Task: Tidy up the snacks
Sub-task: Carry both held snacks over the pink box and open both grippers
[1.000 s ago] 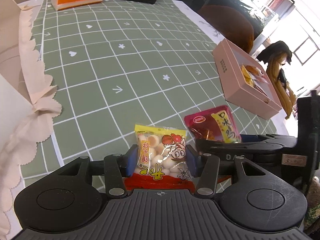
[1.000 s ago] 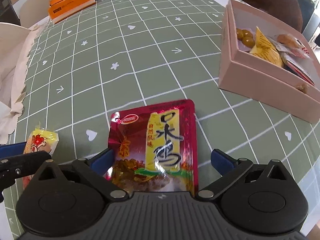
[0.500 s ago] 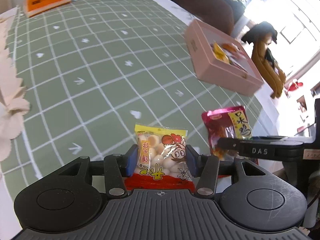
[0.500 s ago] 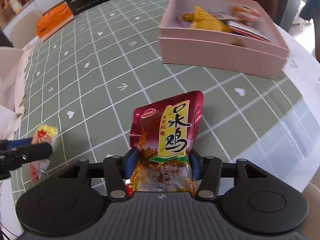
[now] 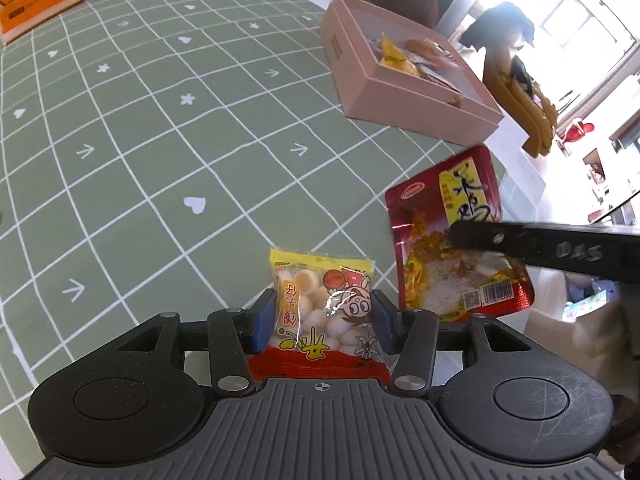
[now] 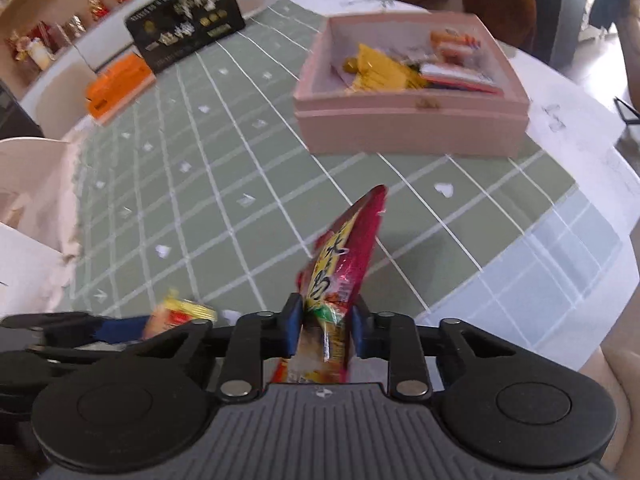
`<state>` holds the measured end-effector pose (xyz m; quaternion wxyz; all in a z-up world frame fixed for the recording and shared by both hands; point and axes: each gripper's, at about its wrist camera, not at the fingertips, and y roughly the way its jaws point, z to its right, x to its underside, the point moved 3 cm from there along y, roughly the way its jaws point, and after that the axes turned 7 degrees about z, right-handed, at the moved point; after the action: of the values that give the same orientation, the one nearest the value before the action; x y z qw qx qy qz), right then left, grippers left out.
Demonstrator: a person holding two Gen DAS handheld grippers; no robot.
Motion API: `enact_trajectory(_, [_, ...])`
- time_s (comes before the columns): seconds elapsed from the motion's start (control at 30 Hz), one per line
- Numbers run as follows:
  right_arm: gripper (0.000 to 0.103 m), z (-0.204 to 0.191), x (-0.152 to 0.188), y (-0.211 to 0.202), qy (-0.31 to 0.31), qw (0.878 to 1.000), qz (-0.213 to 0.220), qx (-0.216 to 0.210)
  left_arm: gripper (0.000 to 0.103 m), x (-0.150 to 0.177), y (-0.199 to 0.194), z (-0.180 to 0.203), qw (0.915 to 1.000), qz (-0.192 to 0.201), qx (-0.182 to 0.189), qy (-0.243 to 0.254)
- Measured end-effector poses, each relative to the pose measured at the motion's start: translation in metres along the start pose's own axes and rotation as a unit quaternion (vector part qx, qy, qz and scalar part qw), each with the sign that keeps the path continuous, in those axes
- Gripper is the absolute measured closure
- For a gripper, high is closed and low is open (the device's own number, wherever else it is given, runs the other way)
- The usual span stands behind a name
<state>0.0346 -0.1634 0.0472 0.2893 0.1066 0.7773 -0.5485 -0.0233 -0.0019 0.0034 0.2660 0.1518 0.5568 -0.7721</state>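
- My right gripper (image 6: 324, 326) has just closed fully on the red pouch (image 6: 342, 264), which has crumpled edge-on between the jaws and is now lifted off the table: pickup complete.
- My left gripper (image 5: 322, 322) stays clamped on the yellow biscuit packet (image 5: 322, 312), as before.
- Both snacks are secured; I judge transport to the box comes next.
- The green grid tablecloth (image 6: 224, 184) ahead is unobstructed.
- The pink box (image 6: 412, 128) lies at 1 o'clock, open-topped and partly filled; the table edge runs close at 3 o'clock.
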Motion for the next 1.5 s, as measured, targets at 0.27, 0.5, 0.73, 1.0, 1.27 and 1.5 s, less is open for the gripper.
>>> enact_trajectory(0.27, [0.072, -0.031, -0.018, 0.011, -0.021, 0.999, -0.015, -0.026, 0.048, 0.003, 0.007, -0.006, 0.9999, -0.003, 0.012, -0.005])
enact_trajectory(0.5, [0.078, -0.035, -0.016, 0.066, -0.011, 0.999, -0.052, 0.004, 0.048, 0.005, 0.005, -0.003, 1.0000, -0.004, 0.005, 0.006])
enact_trajectory(0.73, [0.083, -0.017, -0.008, 0.039, -0.003, 0.998, -0.061, -0.006, 0.048, 0.001, 0.005, 0.006, 0.9999, -0.001, 0.010, 0.011])
enact_trajectory(1.0, [0.083, 0.019, -0.090, -0.050, 0.009, 0.999, 0.038, -0.033, 0.048, -0.135, -0.055, 0.058, 0.9861, 0.135, 0.069, 0.068])
enact_trajectory(1.27, [0.069, 0.034, -0.240, -0.107, -0.019, 0.983, 0.166, -0.081, 0.046, -0.263, -0.038, 0.101, 0.9678, 0.201, 0.121, 0.090])
enact_trajectory(1.5, [0.028, 0.121, -0.241, -0.029, 0.084, 0.986, 0.140, -0.045, 0.048, -0.249, 0.085, 0.072, 0.9904, 0.107, 0.074, 0.046])
